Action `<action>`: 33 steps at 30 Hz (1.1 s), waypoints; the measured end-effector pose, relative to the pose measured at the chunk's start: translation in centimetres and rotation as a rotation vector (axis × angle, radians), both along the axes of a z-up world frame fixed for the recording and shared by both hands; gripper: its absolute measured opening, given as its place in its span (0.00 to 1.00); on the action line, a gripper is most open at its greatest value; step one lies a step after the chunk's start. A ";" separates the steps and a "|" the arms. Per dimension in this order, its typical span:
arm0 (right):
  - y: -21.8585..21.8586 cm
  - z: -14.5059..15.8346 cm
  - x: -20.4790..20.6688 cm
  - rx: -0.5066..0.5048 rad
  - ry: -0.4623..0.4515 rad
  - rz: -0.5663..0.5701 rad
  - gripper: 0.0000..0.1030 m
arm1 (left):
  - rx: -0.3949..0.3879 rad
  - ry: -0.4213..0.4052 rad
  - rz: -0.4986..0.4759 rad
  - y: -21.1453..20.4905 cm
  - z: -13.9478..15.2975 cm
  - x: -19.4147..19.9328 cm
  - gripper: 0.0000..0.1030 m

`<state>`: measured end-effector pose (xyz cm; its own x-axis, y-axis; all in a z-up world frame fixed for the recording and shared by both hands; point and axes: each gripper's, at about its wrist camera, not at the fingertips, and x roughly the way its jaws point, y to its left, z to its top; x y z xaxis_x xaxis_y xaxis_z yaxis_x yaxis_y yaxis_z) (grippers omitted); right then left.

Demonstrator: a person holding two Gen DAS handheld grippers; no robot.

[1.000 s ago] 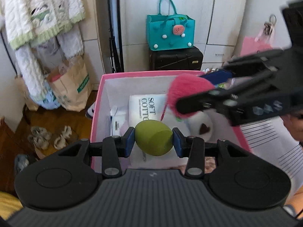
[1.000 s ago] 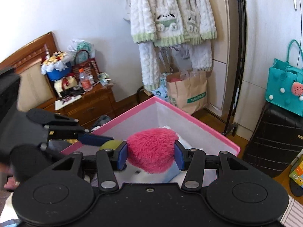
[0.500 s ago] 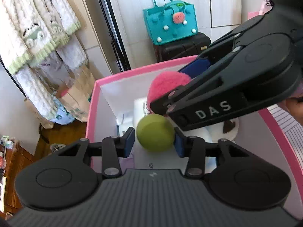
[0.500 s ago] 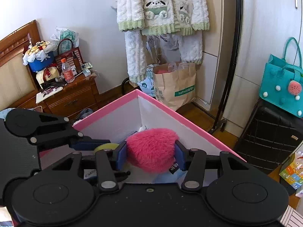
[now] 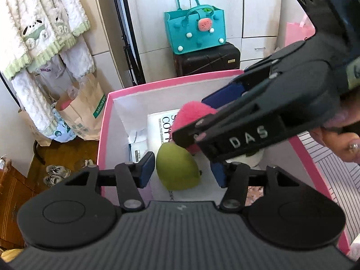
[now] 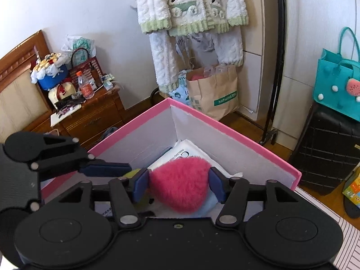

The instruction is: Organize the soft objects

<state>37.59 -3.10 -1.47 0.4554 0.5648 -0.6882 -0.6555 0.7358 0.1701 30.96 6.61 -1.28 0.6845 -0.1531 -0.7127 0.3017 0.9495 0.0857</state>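
While both tongs open over the pink box point(image 5: 103, 135) — green ball point(image 5: 177, 168) seemingly freed.

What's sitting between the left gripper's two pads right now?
The green egg-shaped sponge, over the pink box, in the left wrist view; left gripper jaws are opening, pads clear of it.

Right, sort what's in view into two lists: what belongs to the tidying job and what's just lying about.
Part of the job:
- green egg-shaped sponge, between the left gripper jaws, which are opening
- pink fluffy heart, between the right gripper jaws, also opening
- pink-rimmed box

Lying about:
- teal tote bag
- black suitcase
- brown paper bag
- hanging fleece clothes
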 end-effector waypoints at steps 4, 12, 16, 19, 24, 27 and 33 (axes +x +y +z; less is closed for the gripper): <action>-0.5 0.7 -0.7 0.015 -0.017 -0.011 0.68 | -0.011 -0.004 0.000 0.1 0.5 -0.7 0.54; -2.5 2.7 -3.2 0.034 -0.054 -0.044 0.72 | -0.033 -0.039 0.032 0.7 2.4 -2.6 0.58; -3.6 3.7 -5.2 0.028 -0.070 -0.051 0.72 | -0.048 -0.028 0.052 0.8 3.4 -3.7 0.59; -4.5 4.7 -6.8 0.048 -0.068 -0.050 0.72 | -0.050 -0.038 0.074 0.8 4.5 -4.8 0.61; -6.1 6.2 -9.8 0.060 -0.103 -0.049 0.74 | -0.080 -0.060 0.073 0.8 6.3 -7.6 0.69; -7.0 6.9 -11.5 0.060 -0.113 -0.050 0.74 | -0.096 -0.058 0.058 0.5 7.1 -8.9 0.71; -8.5 8.4 -14.7 0.047 -0.153 -0.070 0.75 | -0.096 -0.078 0.047 -0.5 8.5 -11.6 0.73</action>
